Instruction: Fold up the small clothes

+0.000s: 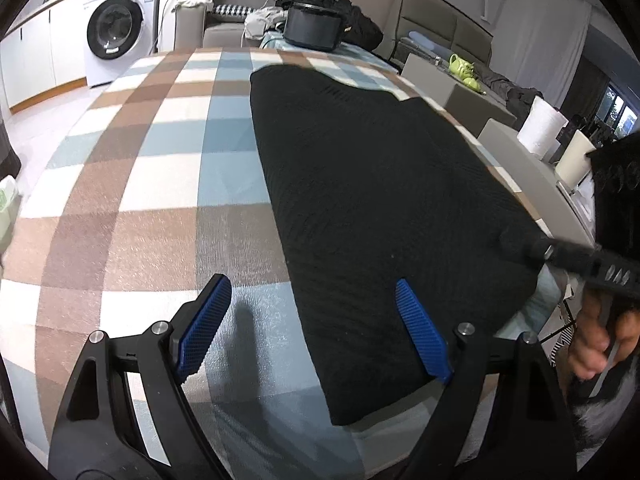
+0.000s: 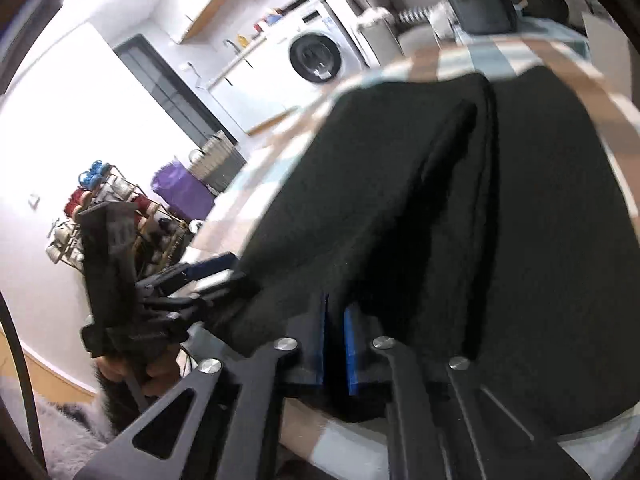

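- One black garment (image 1: pixel 372 200) lies flat on the checked blanket (image 1: pixel 132 184), filling the middle and right of the left wrist view; no label or print on it can be read.
- Two blue-padded fingers of the left gripper (image 1: pixel 316 332) stand wide apart at the bottom of that view, holding nothing; the left pad (image 1: pixel 204 328) is over bare blanket, the right pad over the garment's near edge.
- In the right wrist view the right gripper (image 2: pixel 335 344) is nearly closed at lower centre, with a fold of the black garment (image 2: pixel 440 208) pinched between its two blue pads and lifted into a ridge.
- One white washing machine (image 1: pixel 116 28) stands at upper left of the left wrist view; its panel lettering and a small sticker are too small to read.
- One dark round pot (image 1: pixel 314 26) sits at top centre, at the blanket's far end.
- One white paper roll (image 1: pixel 542 126) stands at the right edge, one pale container just beside it.
- One pair of yellow-green shoes (image 1: pixel 464 70) lies at upper right.
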A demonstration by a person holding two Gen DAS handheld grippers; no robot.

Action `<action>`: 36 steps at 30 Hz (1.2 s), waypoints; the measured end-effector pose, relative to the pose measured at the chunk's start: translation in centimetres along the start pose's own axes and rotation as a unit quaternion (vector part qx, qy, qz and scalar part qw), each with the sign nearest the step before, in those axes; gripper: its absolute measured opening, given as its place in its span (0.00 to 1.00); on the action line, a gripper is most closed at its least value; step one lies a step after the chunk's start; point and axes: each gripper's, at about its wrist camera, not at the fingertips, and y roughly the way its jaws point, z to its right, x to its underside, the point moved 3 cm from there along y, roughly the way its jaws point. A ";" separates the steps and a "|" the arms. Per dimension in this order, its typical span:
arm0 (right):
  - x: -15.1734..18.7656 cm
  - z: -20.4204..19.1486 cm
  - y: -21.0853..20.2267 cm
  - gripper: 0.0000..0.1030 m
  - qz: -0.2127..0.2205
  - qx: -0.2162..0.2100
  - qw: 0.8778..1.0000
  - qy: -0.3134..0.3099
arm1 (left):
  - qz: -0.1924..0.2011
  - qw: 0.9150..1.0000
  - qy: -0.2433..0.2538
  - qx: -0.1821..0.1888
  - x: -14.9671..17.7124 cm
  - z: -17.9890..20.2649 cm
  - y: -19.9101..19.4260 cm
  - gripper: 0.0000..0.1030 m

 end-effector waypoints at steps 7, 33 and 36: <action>-0.1 1.4 0.5 0.06 -0.033 0.071 0.997 -0.010 | -0.001 1.000 0.002 -0.007 0.1 0.0 -0.3 0.80; 2.3 -0.9 -1.0 0.10 -0.038 0.007 0.991 -0.127 | -0.028 0.999 0.012 0.013 1.7 0.2 -0.4 0.80; 2.0 -0.8 -2.2 0.09 -0.038 0.027 0.989 -0.143 | -0.030 0.999 0.015 0.012 1.8 0.1 -0.3 0.80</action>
